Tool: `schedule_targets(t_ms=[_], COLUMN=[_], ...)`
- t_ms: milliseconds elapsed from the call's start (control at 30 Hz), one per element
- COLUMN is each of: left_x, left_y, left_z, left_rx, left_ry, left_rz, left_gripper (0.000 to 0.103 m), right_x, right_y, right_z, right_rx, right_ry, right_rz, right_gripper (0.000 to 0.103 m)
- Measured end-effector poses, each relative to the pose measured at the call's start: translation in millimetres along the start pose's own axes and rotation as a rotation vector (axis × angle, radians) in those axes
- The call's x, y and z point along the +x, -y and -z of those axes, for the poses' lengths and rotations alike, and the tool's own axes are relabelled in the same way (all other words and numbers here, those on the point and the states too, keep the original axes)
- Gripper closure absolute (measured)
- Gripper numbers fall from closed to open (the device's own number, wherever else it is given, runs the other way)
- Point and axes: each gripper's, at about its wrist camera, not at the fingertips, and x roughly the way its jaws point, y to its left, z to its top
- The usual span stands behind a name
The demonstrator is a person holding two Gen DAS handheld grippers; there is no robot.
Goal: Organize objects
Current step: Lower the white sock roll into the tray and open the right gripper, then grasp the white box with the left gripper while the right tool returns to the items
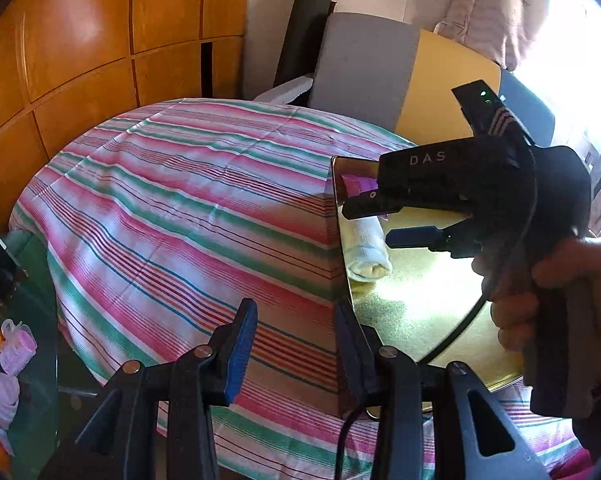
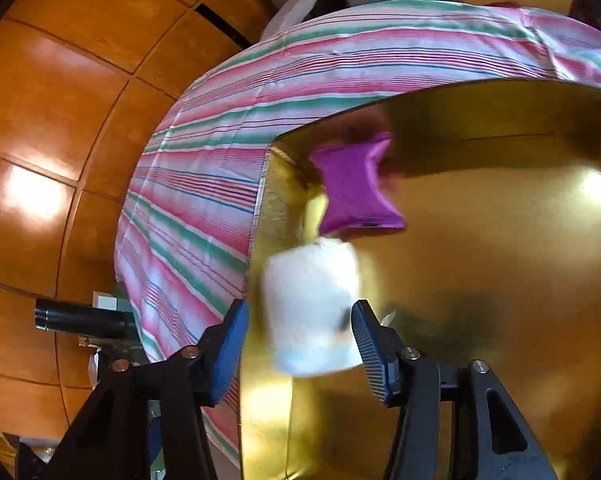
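Note:
An open gold box (image 1: 412,300) (image 2: 500,260) stands on a table covered by a striped cloth (image 1: 180,208). Inside it, near the left wall, lie a rolled white sock (image 1: 370,252) (image 2: 312,304) and a purple cloth piece (image 1: 354,184) (image 2: 354,188). My right gripper (image 1: 368,224) (image 2: 300,308), held by a hand (image 1: 540,300), hovers over the box. Its jaws are open, with the blurred white roll between the fingertips and a gap showing on the left side. My left gripper (image 1: 296,312) is open and empty above the tablecloth, at the box's near left corner.
Orange wooden cabinet panels (image 1: 80,60) fill the left and back. A grey chair back (image 1: 360,64) stands behind the table. At the lower left, several rolled pink and white items (image 1: 16,352) lie on a glass surface. A black cylinder (image 2: 80,318) sits beside the table.

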Motion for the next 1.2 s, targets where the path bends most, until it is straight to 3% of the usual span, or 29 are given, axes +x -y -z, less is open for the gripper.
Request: schedule_targets(t_ms=[400,633,733,933,1200], left_x=[-3.5,-3.2,-2.4,-4.0,-9.8], left_y=[7.6,11.7,17.7,37.6,83.1], left_z=[1.8,3.7,5.6,7.5,-2.7], left_rx=[0.023,0.027,0.040,0.080,0.167], left_ry=[0.010,0.002,-0.003,-0.007,-0.010], left_rz=[0.005,0.021,0.027,0.055,0.117], left_gripper=[0.063,0.063,0.063,0.063,0.063], right_x=[-35.0,-64.1,-80.3,-123.4,-196.7], right_y=[-8.0,1.0,10.3,46.7,135.4], right_z=[17.5,42.4,55.4,78.1,102.6], right_rx=[-0.103,-0.167,-0.192,-0.182,-0.040], right_ry=[0.074,0.133,0.159,0.218,0.307], right_rz=[-0.003,0.074,0.110,0.150,0.249], right_gripper=[0.041,0.034,0.026,0.022,0.022])
